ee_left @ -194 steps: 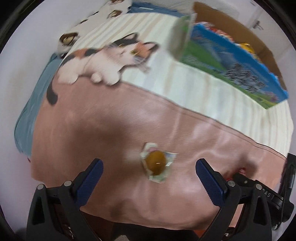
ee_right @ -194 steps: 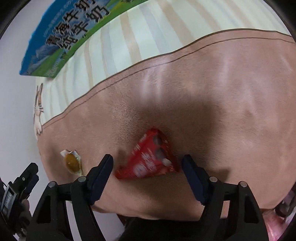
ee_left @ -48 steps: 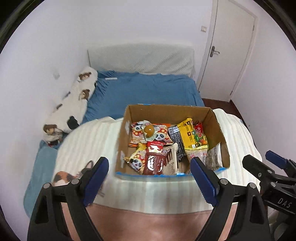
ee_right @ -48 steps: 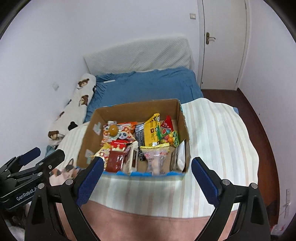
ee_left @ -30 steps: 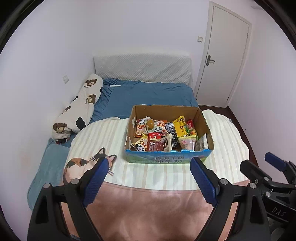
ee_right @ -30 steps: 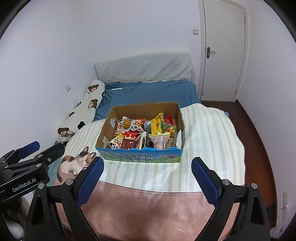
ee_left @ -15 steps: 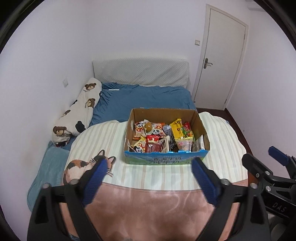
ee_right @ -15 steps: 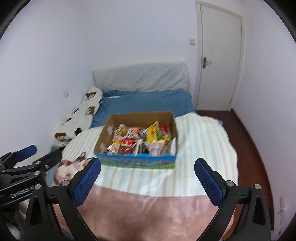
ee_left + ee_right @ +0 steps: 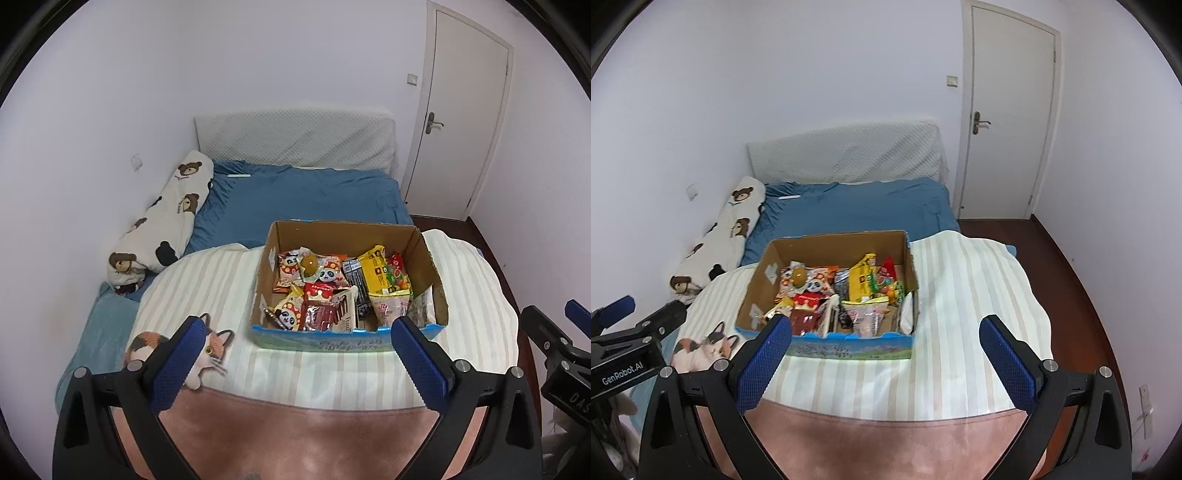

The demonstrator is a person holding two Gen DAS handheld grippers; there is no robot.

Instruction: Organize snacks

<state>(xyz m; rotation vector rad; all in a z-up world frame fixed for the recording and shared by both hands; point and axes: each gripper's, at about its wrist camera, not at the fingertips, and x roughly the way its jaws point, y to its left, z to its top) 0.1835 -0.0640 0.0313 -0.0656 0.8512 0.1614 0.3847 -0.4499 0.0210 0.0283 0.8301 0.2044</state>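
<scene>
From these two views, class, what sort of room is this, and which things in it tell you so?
Most likely a bedroom: a bed with a blue sheet, a long white bear-print pillow against the wall, and a closed white door.

The cardboard box's (image 9: 428,258) near wall hides the lower snack packets (image 9: 325,314), whose print is too small to read.

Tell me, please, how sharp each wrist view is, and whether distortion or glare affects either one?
Left wrist: sharp, the box print and snack wrappers fairly crisp; fisheye bends the door and walls, with dark corners. Right wrist: slightly softer, the box lettering smeared; same curvature. Both: even, soft room light, no hard shadows; a faint sheen on the pink blanket near the lens.
</scene>
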